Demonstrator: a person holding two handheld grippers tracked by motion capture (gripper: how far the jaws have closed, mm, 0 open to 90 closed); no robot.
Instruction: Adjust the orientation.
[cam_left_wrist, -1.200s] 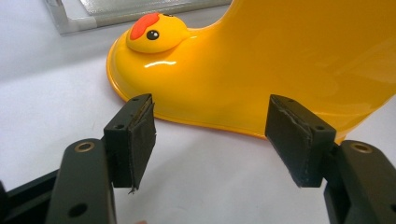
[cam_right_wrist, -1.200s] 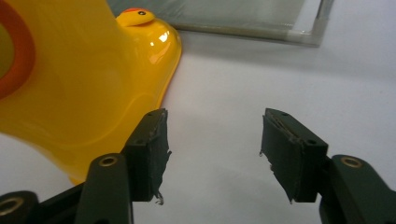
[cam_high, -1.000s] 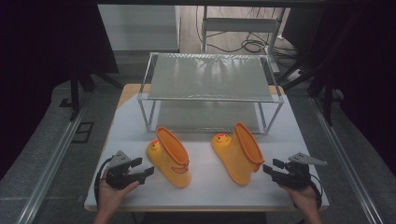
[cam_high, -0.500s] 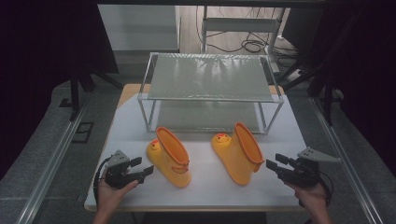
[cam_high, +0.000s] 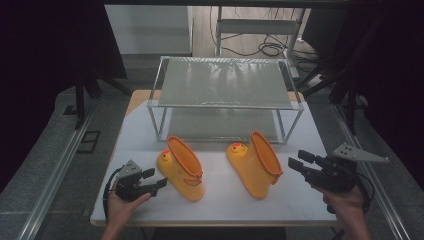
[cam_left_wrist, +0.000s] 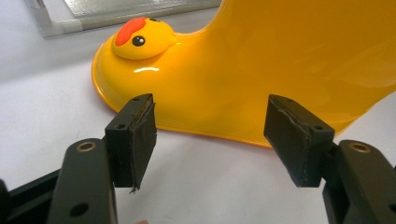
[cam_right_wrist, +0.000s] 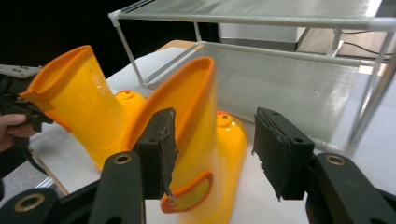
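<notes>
Two yellow boots on worktop (cam_high: 220, 200) before rack (cam_high: 225, 90). My right hand-held gripper (cam_high: 299, 166) apart, jaws just been closing, empty; approach right boot (cam_high: 255, 162) cuff squarely, probably. Left hand-held gripper (cam_high: 155, 179) apart beside left boot (cam_high: 181, 167).

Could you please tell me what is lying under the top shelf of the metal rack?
Under the top shelf lies only the rack's lower shelf, apparently bare; both boots stand outside.
</notes>
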